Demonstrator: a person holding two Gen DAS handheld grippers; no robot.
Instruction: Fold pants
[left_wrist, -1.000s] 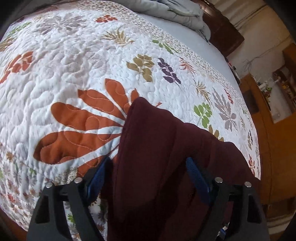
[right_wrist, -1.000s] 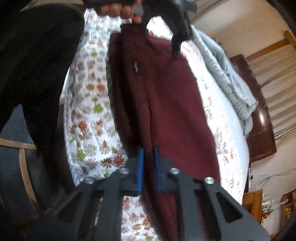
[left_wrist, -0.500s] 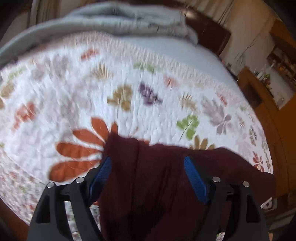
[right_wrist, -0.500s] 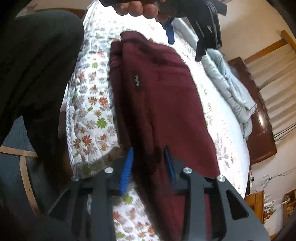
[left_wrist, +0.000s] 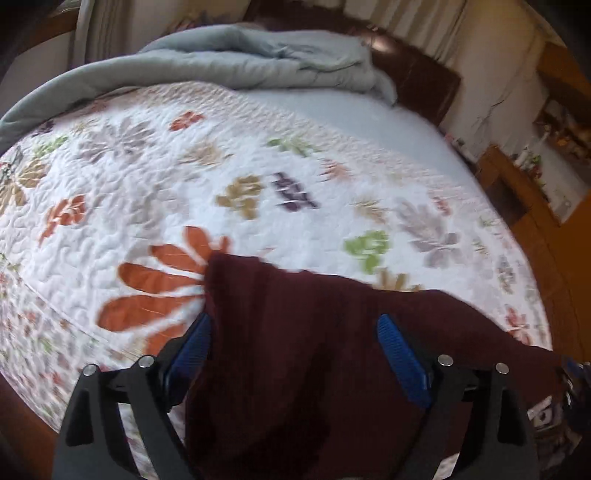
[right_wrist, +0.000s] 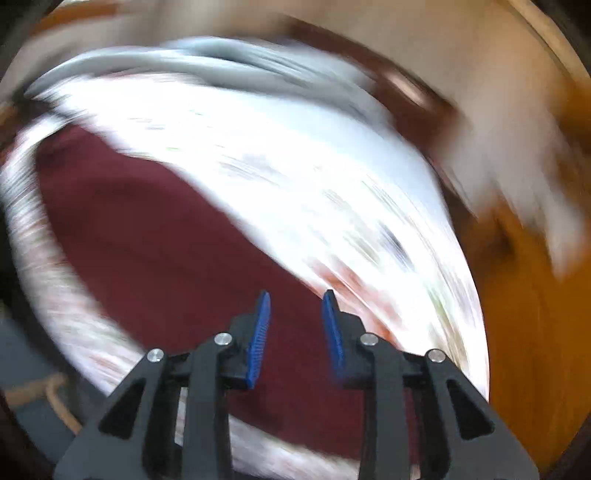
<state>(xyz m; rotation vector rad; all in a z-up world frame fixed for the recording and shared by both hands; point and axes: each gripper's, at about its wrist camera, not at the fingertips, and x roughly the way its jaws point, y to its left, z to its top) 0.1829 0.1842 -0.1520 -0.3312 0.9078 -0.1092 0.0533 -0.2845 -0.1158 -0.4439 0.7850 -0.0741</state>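
Maroon pants (left_wrist: 314, 369) lie flat on the quilted bed (left_wrist: 147, 177), at 6 o'clock. Left gripper (left_wrist: 293, 354) and right gripper (right_wrist: 295, 332): jaws open, holding nothing. Soft, limp, light cloth; best pinched at edges.

both tools look alike. the left gripper (left_wrist: 293, 349) is matte black, its frame cut with triangular openings, and four round silver screws sit across the top of its linkage. each finger ends in a bright blue ribbed pad (left_wrist: 400, 360). the right gripper (right_wrist: 296, 334) shows the same black angular arms, the same four shiny screw heads and the same narrow blue ridged fingertips (right_wrist: 258, 341), sharp against a blurred background.
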